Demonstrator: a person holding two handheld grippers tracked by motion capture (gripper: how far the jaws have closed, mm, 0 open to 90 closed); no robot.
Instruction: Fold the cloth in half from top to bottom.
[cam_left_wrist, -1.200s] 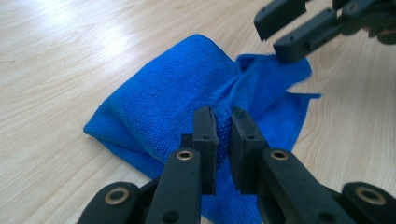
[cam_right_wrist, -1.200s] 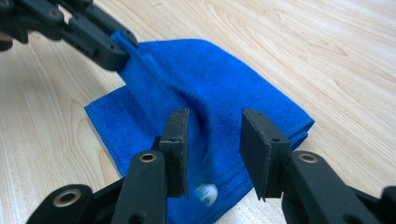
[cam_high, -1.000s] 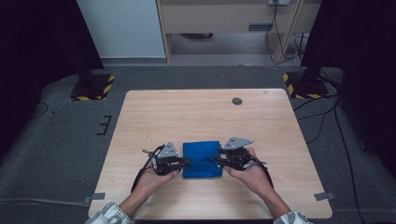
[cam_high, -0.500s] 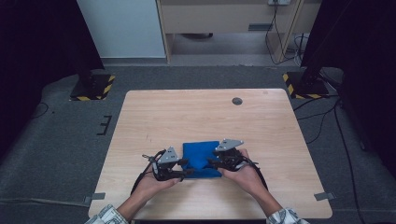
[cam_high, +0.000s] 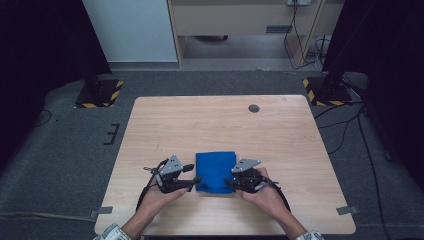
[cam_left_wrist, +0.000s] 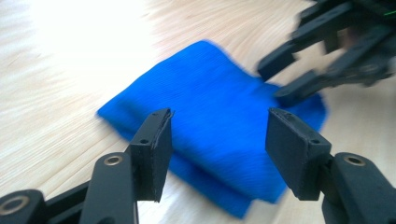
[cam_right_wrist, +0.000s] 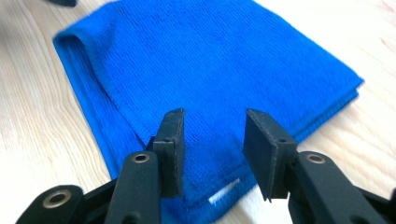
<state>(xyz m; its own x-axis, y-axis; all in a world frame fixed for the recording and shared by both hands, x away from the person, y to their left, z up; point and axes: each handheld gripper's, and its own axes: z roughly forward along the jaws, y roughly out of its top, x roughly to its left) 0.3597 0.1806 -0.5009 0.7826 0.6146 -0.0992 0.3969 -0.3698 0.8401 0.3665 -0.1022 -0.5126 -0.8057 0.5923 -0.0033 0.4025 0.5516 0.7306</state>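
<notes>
A folded blue cloth (cam_high: 215, 170) lies flat on the wooden table (cam_high: 220, 125), near its front edge. My left gripper (cam_high: 196, 179) sits at the cloth's near left corner, open. In the left gripper view the cloth (cam_left_wrist: 210, 102) lies beyond the spread jaws of my left gripper (cam_left_wrist: 217, 135), which hold nothing. My right gripper (cam_high: 229, 184) is at the near right corner, also open. In the right gripper view my right gripper (cam_right_wrist: 214, 137) hovers over the cloth (cam_right_wrist: 210, 56) near its folded edge, a small white tag (cam_right_wrist: 224, 191) just below. The right gripper (cam_left_wrist: 327, 51) also appears in the left gripper view.
A small dark round disc (cam_high: 254, 108) lies near the table's far edge. Black stands with yellow-striped bases (cam_high: 97, 95) (cam_high: 327, 90) flank the table on the floor. A cabinet (cam_high: 240, 20) stands beyond. Cables trail from both grippers toward the front edge.
My left gripper has drawn back a little to the left. My right gripper has shifted slightly toward the front edge. The cloth stays in place.
</notes>
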